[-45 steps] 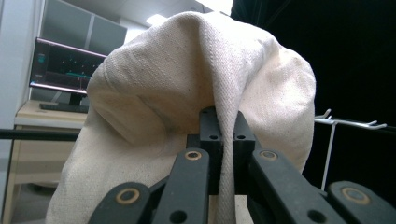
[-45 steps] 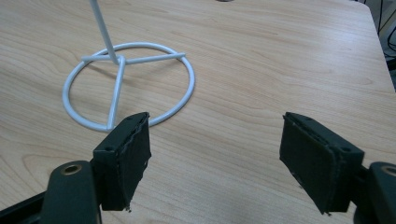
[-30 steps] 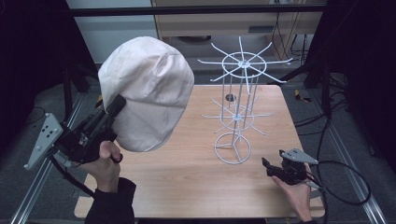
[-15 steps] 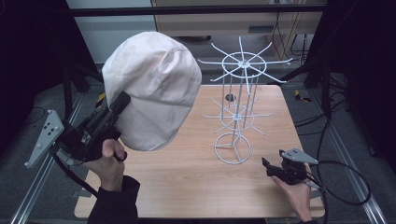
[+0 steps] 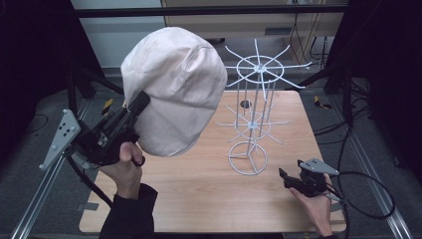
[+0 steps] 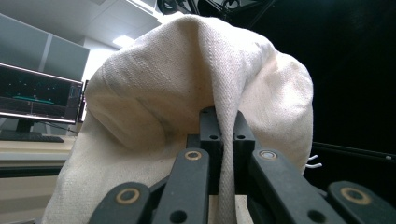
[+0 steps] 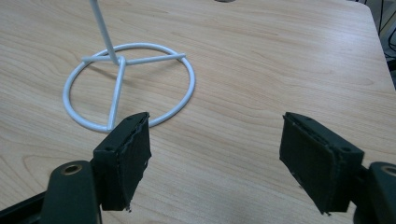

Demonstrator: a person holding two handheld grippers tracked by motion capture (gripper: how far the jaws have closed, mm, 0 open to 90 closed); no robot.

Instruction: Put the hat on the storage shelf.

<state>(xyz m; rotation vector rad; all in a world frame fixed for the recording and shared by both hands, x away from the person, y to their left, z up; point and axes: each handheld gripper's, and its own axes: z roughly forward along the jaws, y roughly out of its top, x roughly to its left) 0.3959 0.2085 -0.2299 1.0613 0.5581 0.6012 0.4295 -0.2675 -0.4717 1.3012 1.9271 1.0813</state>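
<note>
I'm looking down on the wooden table (image 5: 209, 199), bare but for one fixture; over its left side hangs the cream cap (image 5: 174, 89), lifted well clear of the wood and big in the high view; beside it, right of centre, stands the white wire rack (image 5: 254, 99), ring base on the table and spokes fanning out at the top and halfway down. My left gripper (image 5: 137, 107) has its jaws clamped on a fold of the cap's edge, cloth pinched thin between them in the left gripper view; my right gripper (image 5: 288, 179) rests low near the table's right front corner, jaws wide apart on nothing, the rack's base ring just ahead of them. Risks, as I judge it: the pinch is narrow, so a swing could slide the fabric free; and the rack looks light, so the cap snagging a spoke could tip it with nothing steadying the base.
</note>
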